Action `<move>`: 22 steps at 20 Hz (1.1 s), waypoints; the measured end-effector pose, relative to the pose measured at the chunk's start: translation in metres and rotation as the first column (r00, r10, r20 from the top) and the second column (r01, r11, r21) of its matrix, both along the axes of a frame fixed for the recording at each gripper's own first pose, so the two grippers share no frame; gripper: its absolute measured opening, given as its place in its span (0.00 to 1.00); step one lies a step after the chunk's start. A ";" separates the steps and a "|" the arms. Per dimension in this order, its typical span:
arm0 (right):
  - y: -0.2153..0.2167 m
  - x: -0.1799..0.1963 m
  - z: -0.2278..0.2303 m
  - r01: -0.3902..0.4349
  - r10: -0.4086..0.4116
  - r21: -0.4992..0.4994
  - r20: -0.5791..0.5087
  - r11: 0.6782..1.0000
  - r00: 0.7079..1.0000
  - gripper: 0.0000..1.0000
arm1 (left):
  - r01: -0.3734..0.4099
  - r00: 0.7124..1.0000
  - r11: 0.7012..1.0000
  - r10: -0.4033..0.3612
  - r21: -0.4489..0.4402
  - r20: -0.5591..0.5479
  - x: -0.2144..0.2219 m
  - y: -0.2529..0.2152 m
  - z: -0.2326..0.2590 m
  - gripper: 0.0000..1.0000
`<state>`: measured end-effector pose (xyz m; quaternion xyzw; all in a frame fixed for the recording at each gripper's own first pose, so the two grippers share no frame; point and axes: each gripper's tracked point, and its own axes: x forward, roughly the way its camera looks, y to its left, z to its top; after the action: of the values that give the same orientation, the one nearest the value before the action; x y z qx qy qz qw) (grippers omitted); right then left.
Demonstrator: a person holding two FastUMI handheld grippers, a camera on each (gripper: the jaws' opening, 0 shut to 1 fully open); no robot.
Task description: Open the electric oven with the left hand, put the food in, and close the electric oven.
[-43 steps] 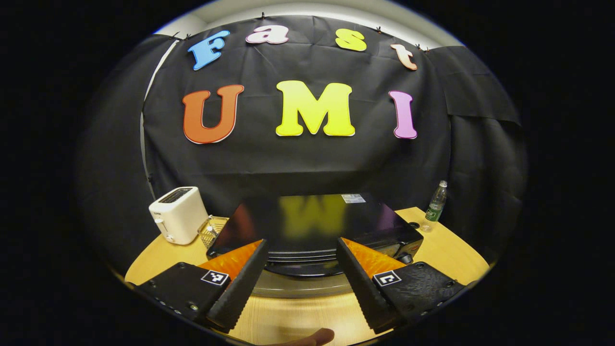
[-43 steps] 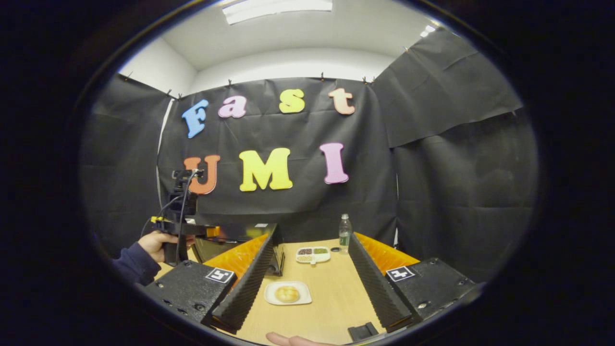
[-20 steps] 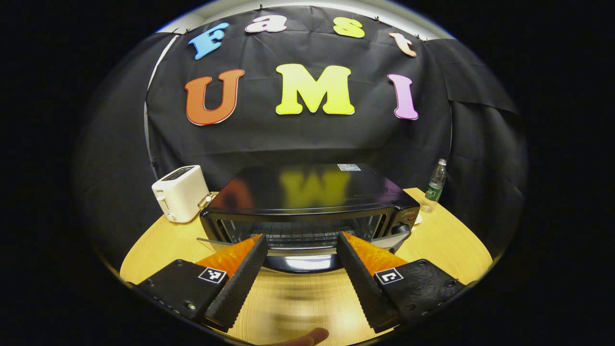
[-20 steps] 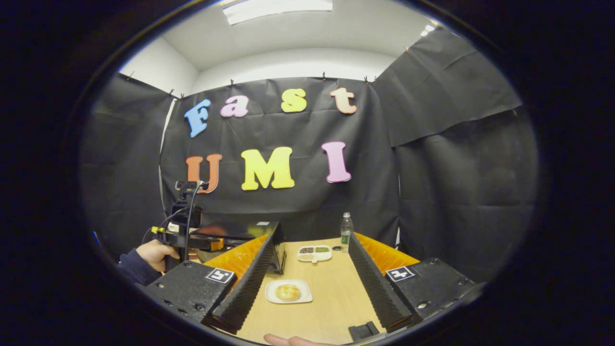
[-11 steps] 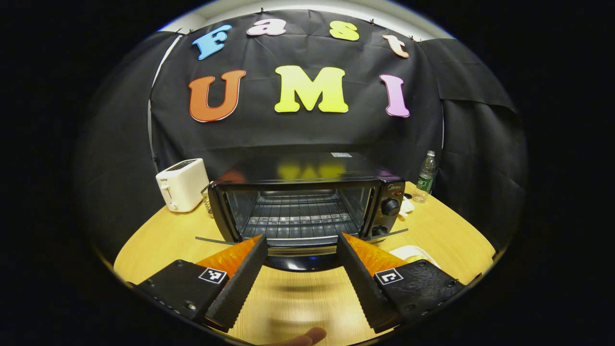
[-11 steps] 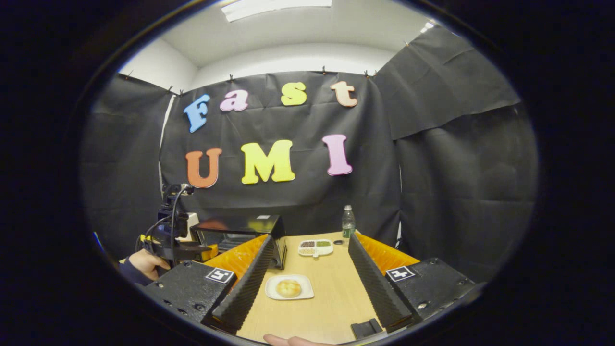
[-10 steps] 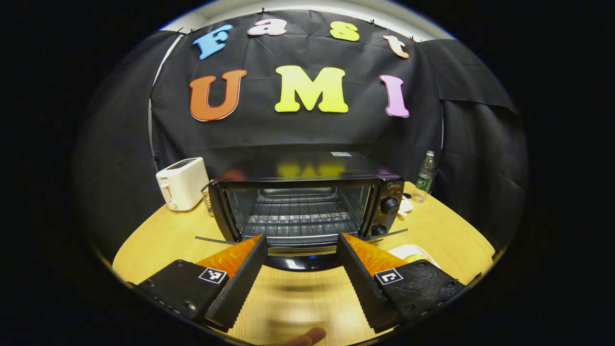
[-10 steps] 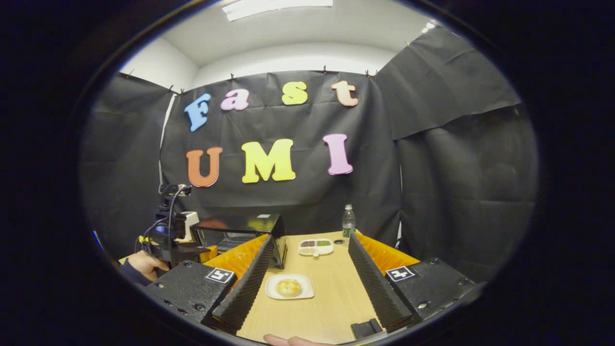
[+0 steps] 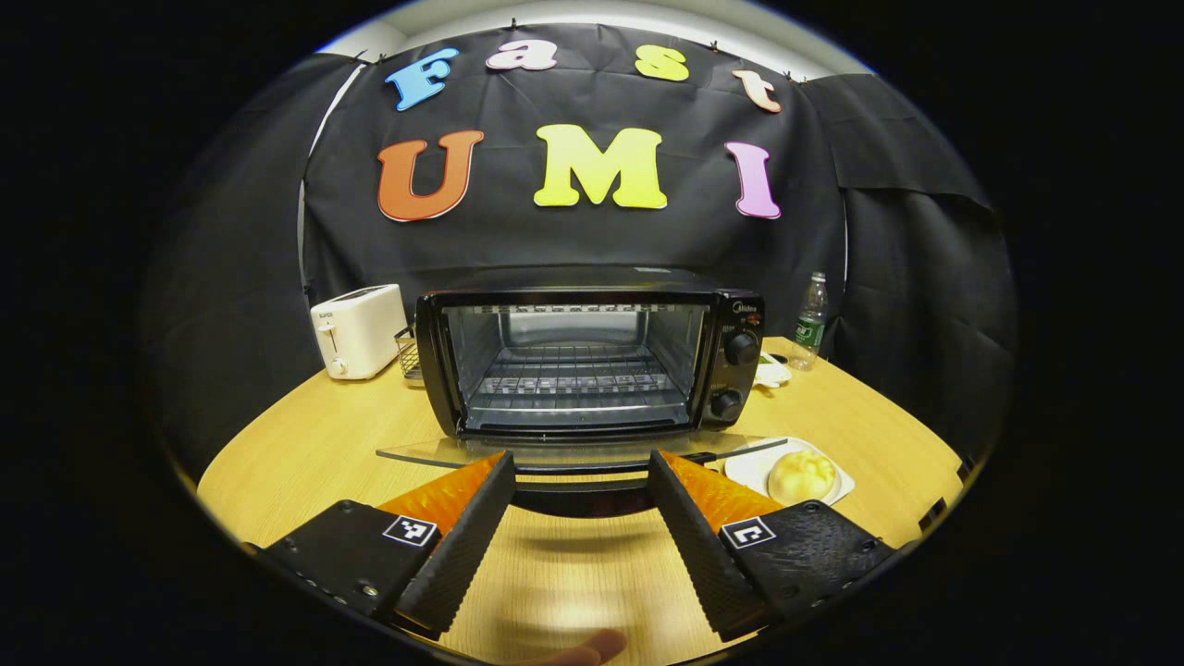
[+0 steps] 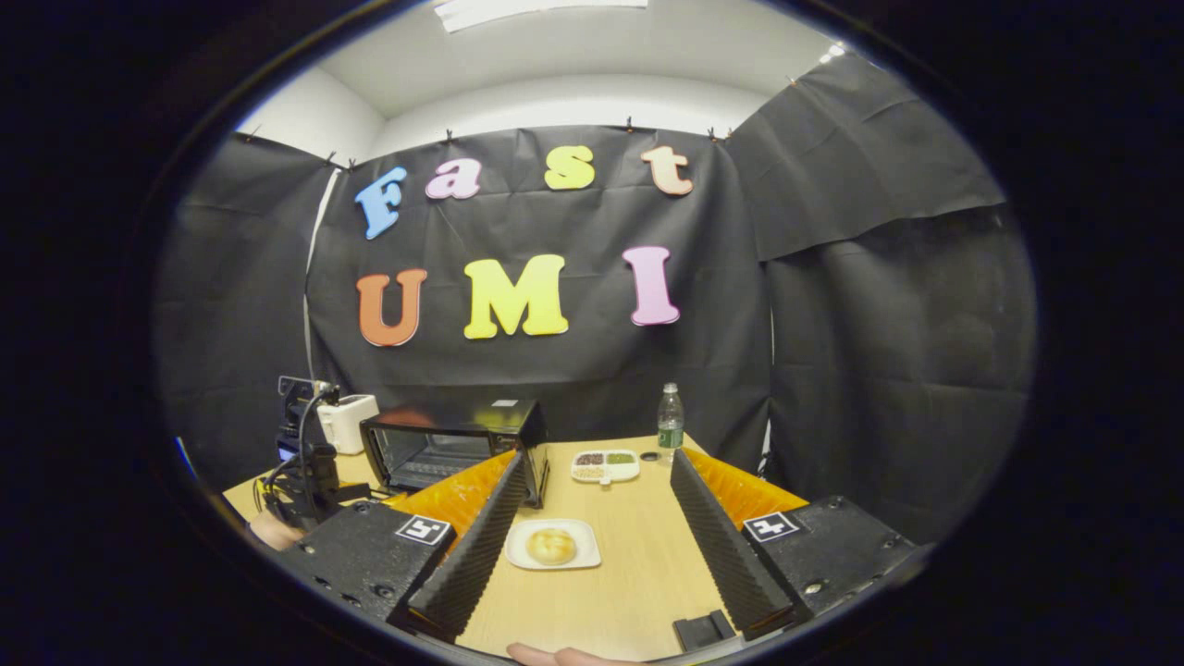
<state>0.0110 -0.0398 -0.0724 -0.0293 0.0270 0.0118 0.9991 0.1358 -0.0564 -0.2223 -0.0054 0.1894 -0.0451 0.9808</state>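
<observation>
Here the oven (image 9: 583, 365) faces the left gripper (image 9: 578, 536), door (image 9: 573, 453) lying flat.

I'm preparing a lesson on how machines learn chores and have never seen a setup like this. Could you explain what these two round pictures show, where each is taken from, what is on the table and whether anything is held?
No robot here: a person holds a two-finger gripper in each hand, and a fisheye camera rides on each.

The left gripper view looks along the left gripper, whose fingers stand apart, holding nothing. Ahead is a black electric oven on a round wooden table, its glass door folded down flat, the wire rack bare. A white toaster stands to its left, a water bottle to its right.

The right gripper view looks along the right gripper, also open and empty. Between its fingers, farther off, a bun lies on a white plate; beyond is a divided snack tray.

So the oven is open; the food is not yet in.
</observation>
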 end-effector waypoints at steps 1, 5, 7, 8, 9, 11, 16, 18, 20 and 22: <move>0.001 0.001 -0.002 -0.001 0.001 -0.001 -0.005 1.000 1.000 0.96 | -0.004 1.000 1.000 0.004 0.000 -0.005 -0.002 0.000 -0.005 0.96; 0.003 0.006 -0.011 -0.002 0.002 -0.012 -0.031 1.000 1.000 0.96 | -0.021 0.999 1.000 0.022 0.020 -0.039 -0.014 0.000 -0.024 0.96; 0.004 0.007 -0.012 -0.003 0.002 -0.014 -0.034 1.000 0.999 0.96 | -0.023 0.999 1.000 0.024 0.016 -0.048 -0.017 -0.001 -0.031 0.96; 0.005 0.007 -0.014 -0.002 0.001 -0.014 -0.036 1.000 0.999 0.96 | -0.026 0.998 1.000 0.027 0.007 -0.056 -0.019 -0.001 -0.036 0.85; 0.005 0.009 -0.015 -0.002 0.001 -0.016 -0.040 1.000 0.999 0.96 | -0.029 0.997 1.000 0.029 -0.004 -0.071 -0.021 -0.001 -0.041 0.96; 0.007 0.010 -0.019 -0.005 0.004 -0.021 -0.051 1.000 0.999 0.97 | -0.036 0.994 0.999 0.034 -0.020 -0.105 -0.025 -0.001 -0.053 0.95; 0.008 0.019 -0.030 -0.003 0.000 -0.036 -0.073 0.999 0.997 0.97 | -0.016 0.994 0.998 0.010 -0.053 -0.110 -0.028 -0.003 -0.060 0.84; 0.011 0.026 -0.039 -0.002 -0.001 -0.032 -0.093 0.999 0.996 0.97 | -0.006 0.995 0.995 -0.004 -0.099 -0.098 -0.029 -0.001 -0.049 0.93; 0.014 0.034 -0.049 -0.004 0.000 -0.034 -0.114 0.999 0.993 0.97 | -0.022 0.999 0.994 0.017 -0.109 -0.050 -0.034 0.011 -0.021 0.93; 0.018 0.045 -0.064 -0.007 0.003 -0.032 -0.141 0.999 0.990 0.97 | -0.040 0.999 0.995 0.040 -0.092 0.000 -0.041 0.024 0.008 0.93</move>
<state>0.0564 -0.0220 -0.1363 -0.0446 0.0976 0.0157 0.9941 0.0944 -0.0321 -0.2146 -0.0543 0.1859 -0.0341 0.9805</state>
